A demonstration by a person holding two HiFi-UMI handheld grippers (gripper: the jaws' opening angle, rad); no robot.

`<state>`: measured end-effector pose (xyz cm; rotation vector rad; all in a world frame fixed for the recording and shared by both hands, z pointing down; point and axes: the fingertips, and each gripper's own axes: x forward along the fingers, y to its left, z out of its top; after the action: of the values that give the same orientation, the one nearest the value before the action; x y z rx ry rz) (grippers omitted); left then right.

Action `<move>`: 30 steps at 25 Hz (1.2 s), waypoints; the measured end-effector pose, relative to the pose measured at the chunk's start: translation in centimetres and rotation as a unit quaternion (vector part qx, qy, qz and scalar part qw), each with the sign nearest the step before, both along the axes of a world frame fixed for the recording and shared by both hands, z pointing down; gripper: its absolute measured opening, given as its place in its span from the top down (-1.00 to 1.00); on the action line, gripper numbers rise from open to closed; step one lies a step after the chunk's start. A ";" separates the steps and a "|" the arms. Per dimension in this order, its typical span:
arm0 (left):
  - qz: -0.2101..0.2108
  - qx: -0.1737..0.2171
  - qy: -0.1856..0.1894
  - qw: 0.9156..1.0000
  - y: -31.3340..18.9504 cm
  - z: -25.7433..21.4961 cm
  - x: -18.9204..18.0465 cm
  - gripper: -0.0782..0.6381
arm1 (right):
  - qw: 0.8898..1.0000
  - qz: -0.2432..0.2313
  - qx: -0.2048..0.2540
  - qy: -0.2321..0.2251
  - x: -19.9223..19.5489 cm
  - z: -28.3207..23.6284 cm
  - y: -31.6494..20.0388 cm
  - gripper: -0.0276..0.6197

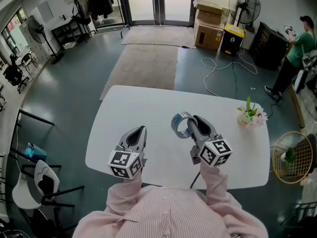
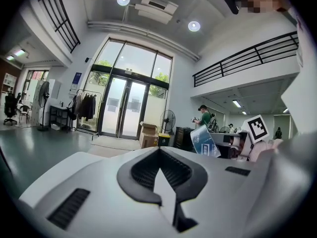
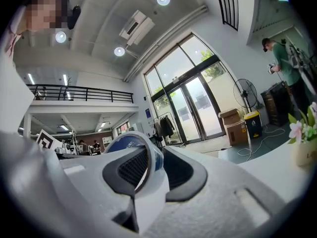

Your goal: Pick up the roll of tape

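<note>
The roll of tape (image 3: 130, 144) is clamped by its wall between the fingers of the right gripper (image 1: 194, 125), ring poking out past the tips, above the table (image 1: 148, 103). The left gripper (image 1: 138, 133) is closed, nothing between its fingers. Only a thin wall is pinched tbh, so the roll could get twisted loose by any jolt.
</note>
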<state>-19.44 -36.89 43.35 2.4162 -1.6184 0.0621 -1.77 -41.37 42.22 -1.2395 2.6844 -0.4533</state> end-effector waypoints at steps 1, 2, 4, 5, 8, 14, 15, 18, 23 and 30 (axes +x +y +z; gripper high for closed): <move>-0.002 0.003 -0.001 1.000 0.1 -0.2 -0.1 0.78 | 1.000 0.002 0.002 0.000 0.1 -0.2 0.1 0.61; -0.003 0.005 -0.001 1.000 0.1 -0.5 -0.3 0.78 | 1.000 0.005 0.005 -0.001 0.3 -0.4 0.3 0.61; -0.006 0.009 -0.001 1.000 0.3 -0.7 -0.7 0.78 | 1.000 0.011 0.009 -0.002 0.4 -0.7 0.5 0.61; -0.007 0.011 -0.001 1.000 0.3 -0.8 -0.9 0.78 | 1.000 0.015 0.012 -0.002 0.5 -0.9 0.6 0.61; -0.011 0.016 0.000 1.000 0.5 -1.0 -1.3 0.78 | 1.000 0.022 0.016 -0.001 0.6 -1.1 0.7 0.61; -0.015 0.021 -0.002 1.000 0.8 -1.4 -1.7 0.78 | 0.999 0.031 0.021 0.008 0.8 -1.2 0.9 0.61; -0.015 0.022 -0.002 1.000 0.8 -1.4 -1.7 0.78 | 0.999 0.033 0.022 0.010 0.9 -1.2 0.9 0.62; -0.013 0.021 -0.003 1.000 0.8 -1.5 -1.8 0.78 | 0.999 0.035 0.025 0.013 0.8 -1.3 1.0 0.62; -0.014 0.020 -0.002 1.000 0.8 -1.3 -1.7 0.78 | 0.999 0.036 0.029 0.020 0.9 -1.3 1.0 0.62; -0.013 0.014 -0.002 1.000 0.7 -0.7 -1.5 0.78 | 0.999 0.038 0.028 0.021 1.1 -0.9 0.8 0.62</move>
<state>-20.96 -36.18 42.64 2.4153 -1.6637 0.0407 -0.67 -40.55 41.29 -1.3449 2.6541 -0.3438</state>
